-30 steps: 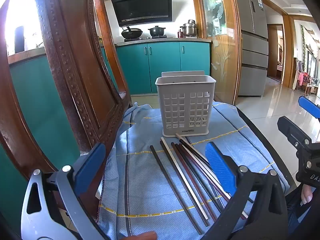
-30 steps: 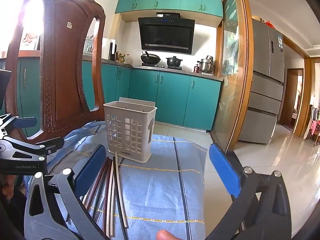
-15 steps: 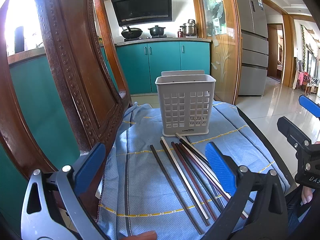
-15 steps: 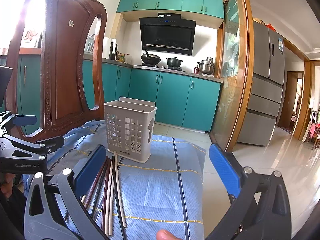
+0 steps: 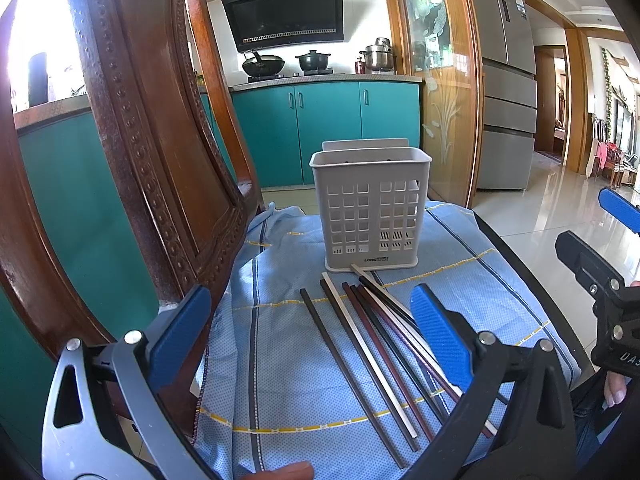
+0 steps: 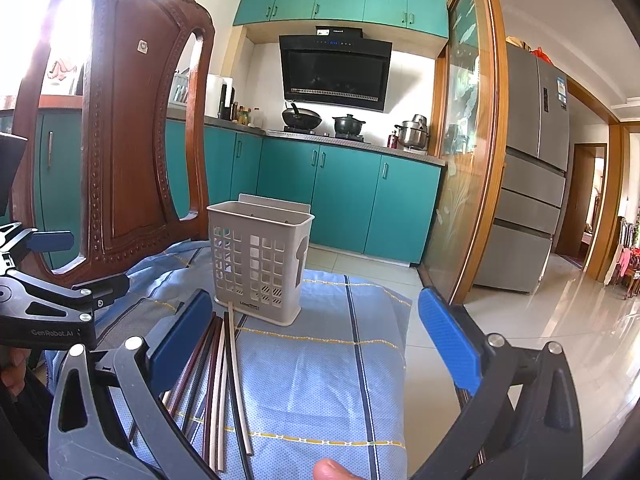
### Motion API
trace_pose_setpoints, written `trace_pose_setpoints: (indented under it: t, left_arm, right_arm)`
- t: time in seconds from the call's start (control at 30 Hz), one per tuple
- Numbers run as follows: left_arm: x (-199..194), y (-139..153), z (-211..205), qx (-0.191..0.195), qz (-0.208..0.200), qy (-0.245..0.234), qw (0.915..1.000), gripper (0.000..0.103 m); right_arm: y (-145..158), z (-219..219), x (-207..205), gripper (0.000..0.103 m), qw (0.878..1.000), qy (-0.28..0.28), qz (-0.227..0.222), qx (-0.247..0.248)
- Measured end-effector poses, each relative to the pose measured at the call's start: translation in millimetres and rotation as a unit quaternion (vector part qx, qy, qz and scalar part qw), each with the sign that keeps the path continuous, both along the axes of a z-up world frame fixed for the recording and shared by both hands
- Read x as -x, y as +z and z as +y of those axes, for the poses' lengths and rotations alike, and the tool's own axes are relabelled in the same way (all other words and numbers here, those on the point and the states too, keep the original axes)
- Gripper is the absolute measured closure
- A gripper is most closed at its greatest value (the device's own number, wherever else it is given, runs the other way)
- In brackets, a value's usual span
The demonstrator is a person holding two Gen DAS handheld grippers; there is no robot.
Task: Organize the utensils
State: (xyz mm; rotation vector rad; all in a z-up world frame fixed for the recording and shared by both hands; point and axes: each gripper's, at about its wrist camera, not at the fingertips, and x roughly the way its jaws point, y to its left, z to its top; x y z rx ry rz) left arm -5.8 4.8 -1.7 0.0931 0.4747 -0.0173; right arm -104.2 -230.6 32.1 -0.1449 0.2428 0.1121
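A carved wooden chair point(image 5: 132, 152) fills the left of the frame. A blue cloth point(image 5: 288, 360) covers the desk. The white slotted holder point(image 5: 370, 204) stands centre frame (upright). Chopsticks point(image 5: 372, 344) lie fanned just below it. Left tool point(image 5: 308, 344) and right tool point(image 6: 316, 344) gape wide, holding nothing.

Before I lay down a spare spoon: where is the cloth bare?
Bare: the blue cloth right of the chopsticks, and the strip between the chair back and them. Crowded: directly in front of the basket.
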Motion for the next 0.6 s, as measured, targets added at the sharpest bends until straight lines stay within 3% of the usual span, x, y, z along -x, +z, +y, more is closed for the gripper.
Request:
trace_pose_setpoints:
  t: [0.6]
  left_arm:
    - [-6, -5, -6, -0.002, 0.002, 0.000, 1.0000, 0.004]
  right_arm:
    - [0, -1, 0, 0.003, 1.000, -0.002, 0.000, 0.003]
